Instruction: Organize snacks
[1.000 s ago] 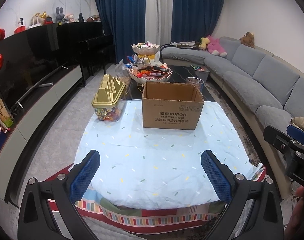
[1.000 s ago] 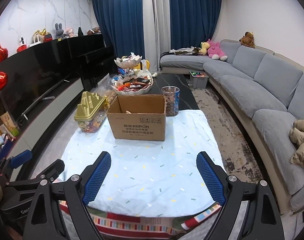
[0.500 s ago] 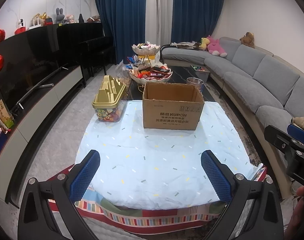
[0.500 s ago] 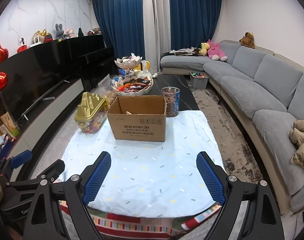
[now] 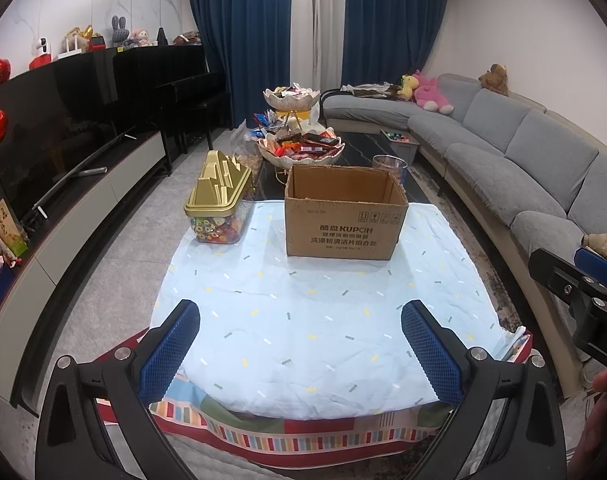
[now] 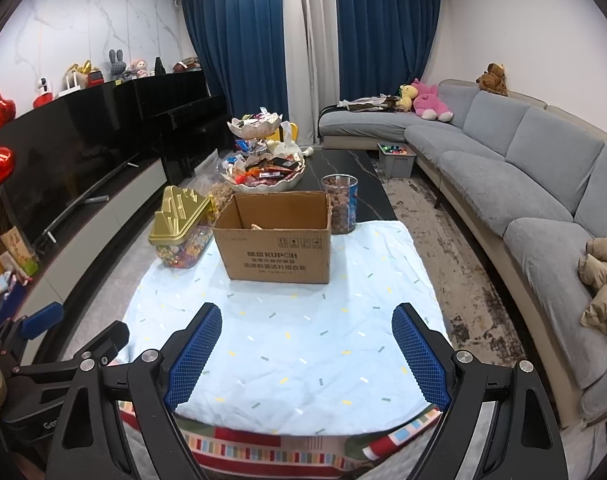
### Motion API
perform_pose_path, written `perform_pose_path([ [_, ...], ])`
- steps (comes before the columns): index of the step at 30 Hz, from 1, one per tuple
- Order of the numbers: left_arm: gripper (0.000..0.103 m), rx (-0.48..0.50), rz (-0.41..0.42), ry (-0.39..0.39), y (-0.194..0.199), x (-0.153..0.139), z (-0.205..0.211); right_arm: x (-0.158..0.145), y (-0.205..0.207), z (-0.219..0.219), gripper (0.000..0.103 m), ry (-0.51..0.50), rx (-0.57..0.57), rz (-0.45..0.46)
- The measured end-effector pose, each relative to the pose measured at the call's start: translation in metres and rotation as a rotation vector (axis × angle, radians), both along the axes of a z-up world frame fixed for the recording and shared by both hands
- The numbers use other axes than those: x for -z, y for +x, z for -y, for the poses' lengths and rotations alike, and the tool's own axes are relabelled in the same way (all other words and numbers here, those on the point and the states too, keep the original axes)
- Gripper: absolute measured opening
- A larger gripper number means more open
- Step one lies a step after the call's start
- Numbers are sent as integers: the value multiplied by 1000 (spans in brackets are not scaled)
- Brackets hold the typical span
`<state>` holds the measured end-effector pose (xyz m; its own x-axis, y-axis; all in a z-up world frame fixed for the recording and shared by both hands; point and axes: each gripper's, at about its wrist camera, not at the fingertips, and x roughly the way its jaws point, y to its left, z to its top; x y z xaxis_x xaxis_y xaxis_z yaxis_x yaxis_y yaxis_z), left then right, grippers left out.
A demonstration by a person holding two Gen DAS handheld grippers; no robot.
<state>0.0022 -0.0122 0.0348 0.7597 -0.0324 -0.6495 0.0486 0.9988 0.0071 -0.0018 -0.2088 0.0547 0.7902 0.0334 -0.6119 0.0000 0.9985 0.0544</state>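
Observation:
An open cardboard box (image 5: pixel 345 216) (image 6: pixel 277 238) stands at the far side of a light blue cloth (image 5: pixel 303 312) (image 6: pixel 287 328). Left of it sits a clear candy jar with a gold lid (image 5: pixel 219 200) (image 6: pixel 181 226). Behind the box a two-tier bowl stand full of wrapped snacks (image 5: pixel 301 148) (image 6: pixel 263 172) rests on the dark table, beside a clear tub of brown snacks (image 6: pixel 340 204). My left gripper (image 5: pixel 301 320) and my right gripper (image 6: pixel 306 320) both hover open over the near edge of the cloth, nothing between their blue pads (image 5: pixel 171 354).
A grey curved sofa (image 6: pixel 523 184) with plush toys runs along the right. A black TV cabinet (image 5: pixel 63 152) and piano line the left wall. A small grey bin (image 6: pixel 396 156) sits on the rug. A striped cloth (image 6: pixel 303 448) hangs below the blue one.

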Motion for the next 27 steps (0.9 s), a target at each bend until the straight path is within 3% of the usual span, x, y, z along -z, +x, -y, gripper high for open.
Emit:
perform_pose_path([
  [27, 103, -14, -13, 6, 2, 4, -2, 0, 0, 1, 88, 2, 2, -1],
])
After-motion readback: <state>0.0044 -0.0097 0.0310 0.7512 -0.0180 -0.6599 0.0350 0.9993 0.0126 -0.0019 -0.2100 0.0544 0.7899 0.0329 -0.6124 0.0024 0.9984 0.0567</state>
